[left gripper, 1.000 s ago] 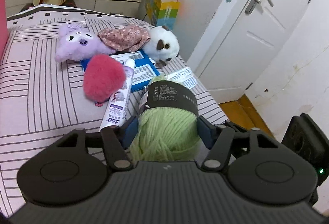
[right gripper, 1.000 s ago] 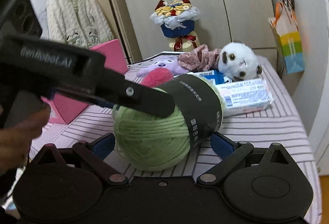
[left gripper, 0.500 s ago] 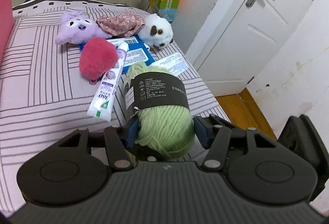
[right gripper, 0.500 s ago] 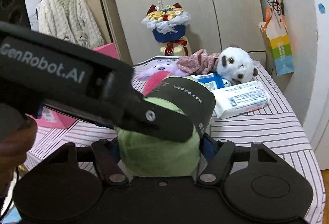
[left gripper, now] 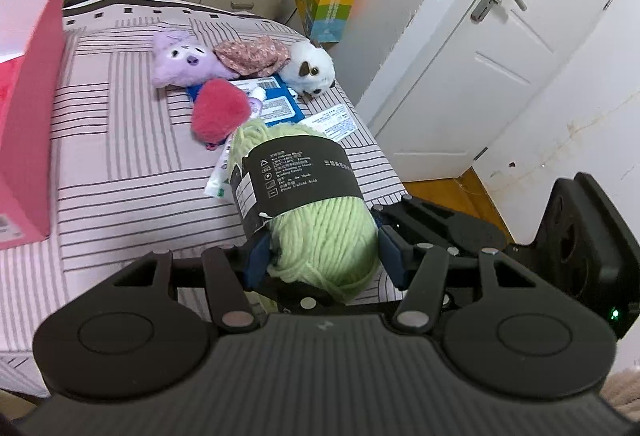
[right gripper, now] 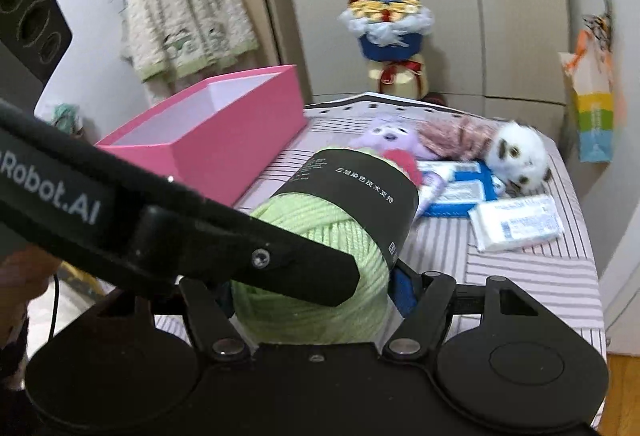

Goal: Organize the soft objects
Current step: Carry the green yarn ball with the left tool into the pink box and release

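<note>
Right now the ball of yarn hangs above the bed, near the pink box, pinched half-closed by both the left gripper and right gripper; uneven pulling could slip its paper band loose.

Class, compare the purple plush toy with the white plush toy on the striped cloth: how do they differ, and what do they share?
The purple plush toy is lilac all over; the white plush toy is white with dark brown patches. The purple one lies on the left of the floral cloth in the left wrist view, the white one on the right at the striped cloth's edge. Both are soft, touch the floral cloth and lie ungripped.
</note>
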`<state>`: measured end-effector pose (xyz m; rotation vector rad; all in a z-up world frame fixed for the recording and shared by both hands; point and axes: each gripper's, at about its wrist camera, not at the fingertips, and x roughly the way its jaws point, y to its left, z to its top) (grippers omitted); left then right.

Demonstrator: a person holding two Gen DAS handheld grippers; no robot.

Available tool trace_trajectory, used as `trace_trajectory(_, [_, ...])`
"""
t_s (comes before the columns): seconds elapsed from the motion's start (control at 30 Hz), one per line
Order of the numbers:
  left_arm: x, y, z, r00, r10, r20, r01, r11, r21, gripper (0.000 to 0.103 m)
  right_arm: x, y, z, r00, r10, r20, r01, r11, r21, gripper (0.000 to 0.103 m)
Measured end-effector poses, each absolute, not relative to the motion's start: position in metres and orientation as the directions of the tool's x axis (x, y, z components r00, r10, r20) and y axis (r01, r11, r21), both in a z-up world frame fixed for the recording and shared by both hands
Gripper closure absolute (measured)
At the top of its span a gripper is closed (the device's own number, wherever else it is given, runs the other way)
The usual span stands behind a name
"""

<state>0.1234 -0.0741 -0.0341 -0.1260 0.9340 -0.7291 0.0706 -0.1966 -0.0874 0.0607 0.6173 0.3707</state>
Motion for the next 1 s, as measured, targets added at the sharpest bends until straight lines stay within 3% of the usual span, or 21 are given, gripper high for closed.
trace_trajectory(0.4, [0.101,-0.002,0.008,0.466,-0.591,-0.659,0.468,0.796,-0.383,0.047,0.077,-0.125,-0.035,0.676,0.424,-0.602,-0.449,0.885,0.119,0.028])
trace_trajectory(0.67, [0.104,0.044,0.033,0.583,-0.542,-0.605,0.425,0.838,-0.341,0.046,0.099,-0.080,-0.009,0.670,0.496,-0.552,-0.530,0.840,0.112,0.027])
trace_trajectory(1.0, [0.172,0.098,0.048,0.664,-0.504,-0.552,0.352,0.862,-0.365,0.045,0.177,-0.046,0.000,0.634,0.601,-0.486,-0.593,0.782,0.193,0.021])
